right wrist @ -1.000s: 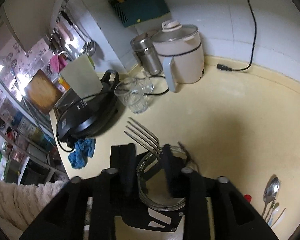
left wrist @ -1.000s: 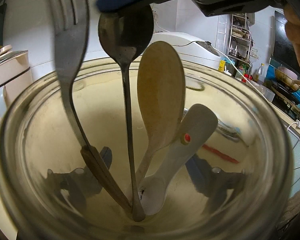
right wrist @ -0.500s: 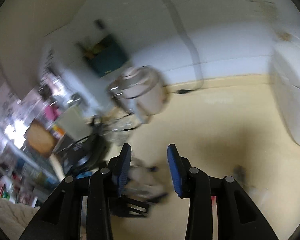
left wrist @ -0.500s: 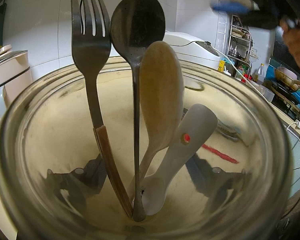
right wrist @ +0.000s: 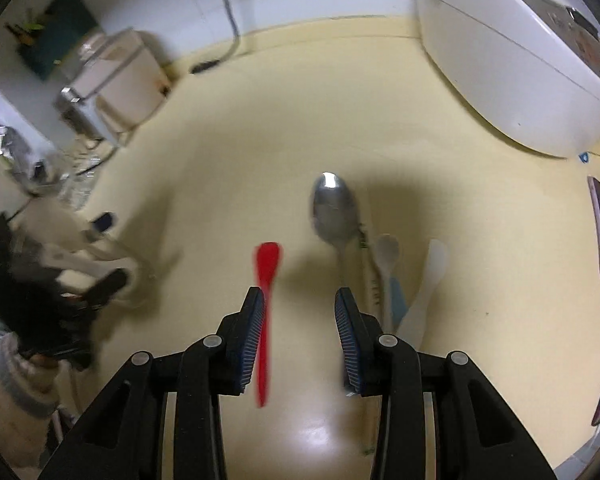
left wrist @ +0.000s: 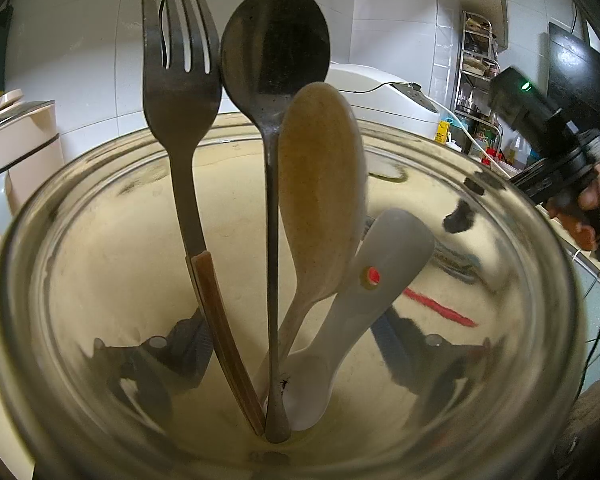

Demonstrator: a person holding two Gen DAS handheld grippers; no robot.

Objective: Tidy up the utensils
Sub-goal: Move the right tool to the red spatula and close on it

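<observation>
Spread and empty, the right gripper (right wrist: 300,334) is hovering over the counter (right wrist: 260,140), a red utensil (right wrist: 265,280) lying by its left finger and a metal spoon (right wrist: 334,212) just beyond the right one. Across the counter, the left gripper (left wrist: 296,344) is clamping a glass jar (left wrist: 500,408) holding a fork (left wrist: 178,92) and spoons.

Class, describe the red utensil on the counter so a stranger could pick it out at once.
Start at the big white cooker on the cream counter. Below it lie loose utensils. The red spatula lies alone, left of the metal spoon, the only red one.
</observation>
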